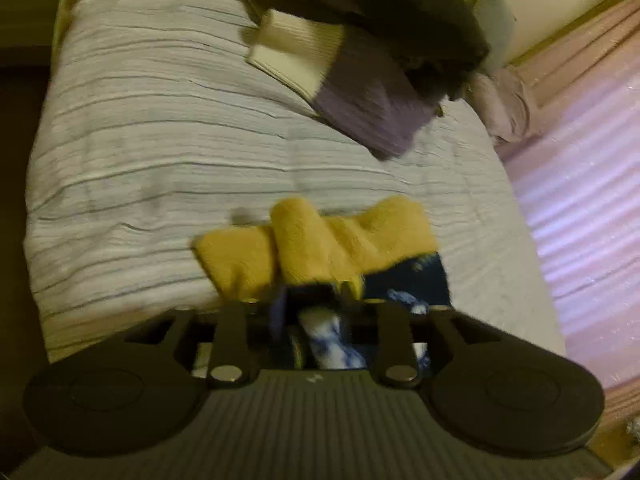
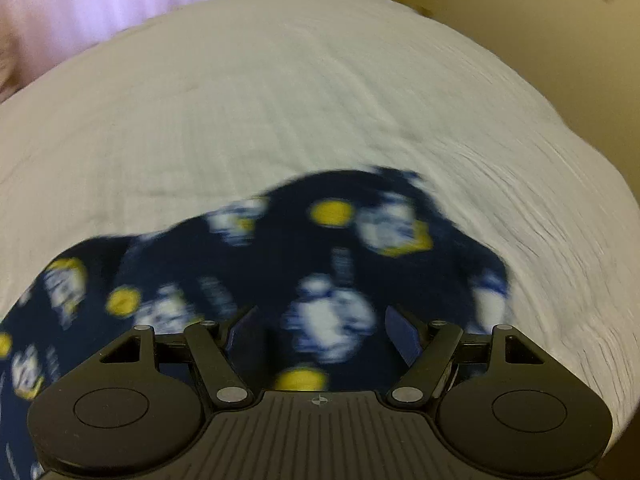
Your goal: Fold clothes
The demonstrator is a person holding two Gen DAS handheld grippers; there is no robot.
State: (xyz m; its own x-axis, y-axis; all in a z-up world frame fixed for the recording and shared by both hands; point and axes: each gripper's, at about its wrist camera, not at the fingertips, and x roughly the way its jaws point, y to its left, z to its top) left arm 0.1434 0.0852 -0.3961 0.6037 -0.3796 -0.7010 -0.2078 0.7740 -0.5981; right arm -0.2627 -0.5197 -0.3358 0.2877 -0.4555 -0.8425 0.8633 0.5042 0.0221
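Folding looks barely begun: left claw (image 1: pixel 316 300) pinches the navy printed fleece garment (image 2: pixel 280 248), right claw (image 2: pixel 320 328) spread above it; folded clothes (image 1: pixel 340 76) wait on the bed (image 1: pixel 140 140).

My left gripper (image 1: pixel 316 300), matt black plastic with dull metal pivot pins and a ribbed grey body, noses into fuzzy yellow fleece (image 1: pixel 316 240) backed by a navy printed garment (image 2: pixel 280 260) of soft, napped cloth. At twelve o'clock, the bedspread (image 1: pixel 160 140) shows crinkled, ridged cotton, matt throughout. At one o'clock lies a ribbed knit (image 1: pixel 360 92) in cream and purple. My right gripper (image 2: pixel 320 340) wears the same matt plastic.
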